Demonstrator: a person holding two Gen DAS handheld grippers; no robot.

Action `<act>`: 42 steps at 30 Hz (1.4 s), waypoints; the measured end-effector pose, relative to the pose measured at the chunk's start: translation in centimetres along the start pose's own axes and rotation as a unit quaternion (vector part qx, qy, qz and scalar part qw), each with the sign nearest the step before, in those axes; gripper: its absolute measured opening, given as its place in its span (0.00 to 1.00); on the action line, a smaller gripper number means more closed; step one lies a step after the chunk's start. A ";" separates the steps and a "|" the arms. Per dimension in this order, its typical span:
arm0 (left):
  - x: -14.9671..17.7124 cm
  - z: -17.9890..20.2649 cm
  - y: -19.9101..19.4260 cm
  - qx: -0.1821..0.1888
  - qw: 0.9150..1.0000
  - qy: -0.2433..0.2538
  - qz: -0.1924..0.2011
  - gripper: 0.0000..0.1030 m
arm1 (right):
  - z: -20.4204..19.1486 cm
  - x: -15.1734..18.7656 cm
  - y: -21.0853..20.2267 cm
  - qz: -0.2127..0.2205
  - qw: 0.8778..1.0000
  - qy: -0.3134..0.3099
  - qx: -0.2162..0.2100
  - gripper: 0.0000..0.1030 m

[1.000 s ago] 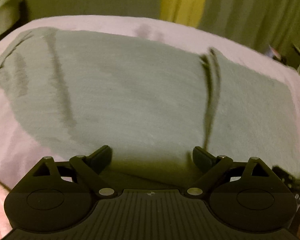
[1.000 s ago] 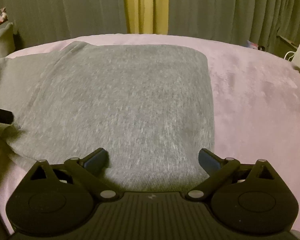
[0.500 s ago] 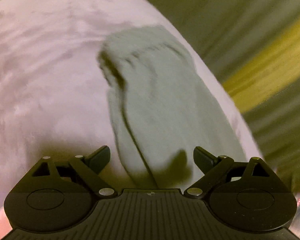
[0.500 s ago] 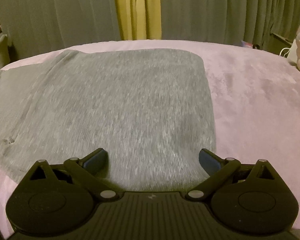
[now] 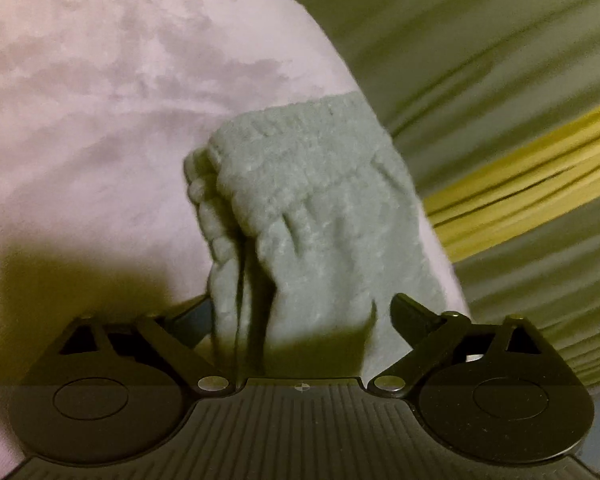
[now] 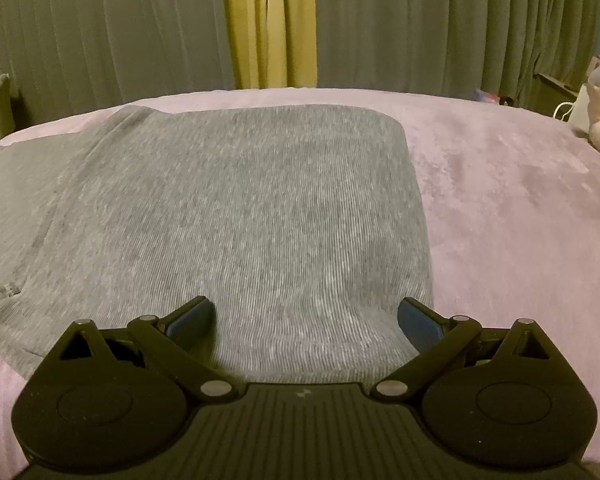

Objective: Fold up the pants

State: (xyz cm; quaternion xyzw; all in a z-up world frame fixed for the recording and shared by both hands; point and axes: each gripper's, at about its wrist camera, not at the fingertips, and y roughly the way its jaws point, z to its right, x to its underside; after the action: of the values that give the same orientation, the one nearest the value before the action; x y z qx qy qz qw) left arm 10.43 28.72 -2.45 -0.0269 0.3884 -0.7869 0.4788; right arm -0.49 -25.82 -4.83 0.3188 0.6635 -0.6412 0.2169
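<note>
1. The grey pants lie flat on the pink bed; the gathered waistband faces the left wrist camera.
2. Left gripper: jaws wide, straddling the waistband end, nothing clamped.
3. Right gripper: jaws wide over the opposite end, empty.
4. Step in hand, judged: positioning for a fold. Next move requires closing on both ends before lifting.

The pants lie flat on the bed, with curtains behind its far edge.
</note>
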 end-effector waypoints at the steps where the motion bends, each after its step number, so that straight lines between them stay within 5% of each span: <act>1: -0.3 -0.4 0.0 0.010 1.000 -0.011 0.001 0.96 | 0.0 0.0 0.0 0.000 1.000 0.000 0.000 0.96; 12: -2.4 -3.6 0.7 0.084 0.992 -0.093 -0.005 0.96 | -0.1 0.0 0.4 0.009 1.000 -0.003 0.006 0.96; 20: -2.7 -2.2 1.3 0.121 0.991 -0.050 -0.002 0.95 | -0.2 0.0 0.4 0.010 1.000 -0.003 0.006 0.96; 28: -3.3 -1.3 3.2 0.053 0.997 -0.058 -0.017 0.94 | -0.2 0.1 0.5 0.012 1.000 -0.004 0.008 0.96; 29: -3.4 -1.2 3.2 0.049 0.997 -0.064 -0.013 0.83 | -0.2 0.1 0.5 0.012 1.000 -0.004 0.008 0.96; 30: -3.4 -1.2 3.1 0.044 0.997 -0.066 -0.007 0.58 | -0.2 0.1 0.5 0.012 1.000 -0.004 0.008 0.96; 33: -2.7 -1.4 2.3 0.041 0.998 -0.045 0.009 0.34 | -0.2 0.0 0.4 0.010 1.000 -0.005 0.010 0.96; 37: -2.4 -0.4 0.0 0.054 0.998 -0.026 0.037 0.28 | -0.2 -0.2 0.3 0.008 1.000 -0.004 0.009 0.96; 42: -1.5 6.0 -4.1 0.086 0.989 0.091 0.077 0.28 | 0.0 -0.9 -0.1 -0.004 1.000 0.005 0.002 0.96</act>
State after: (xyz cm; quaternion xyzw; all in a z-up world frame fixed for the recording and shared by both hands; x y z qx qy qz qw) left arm 10.70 27.36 4.81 0.1160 0.3626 -0.7774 0.5007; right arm 0.00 -25.99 -4.13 0.3197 0.6645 -0.6418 0.2105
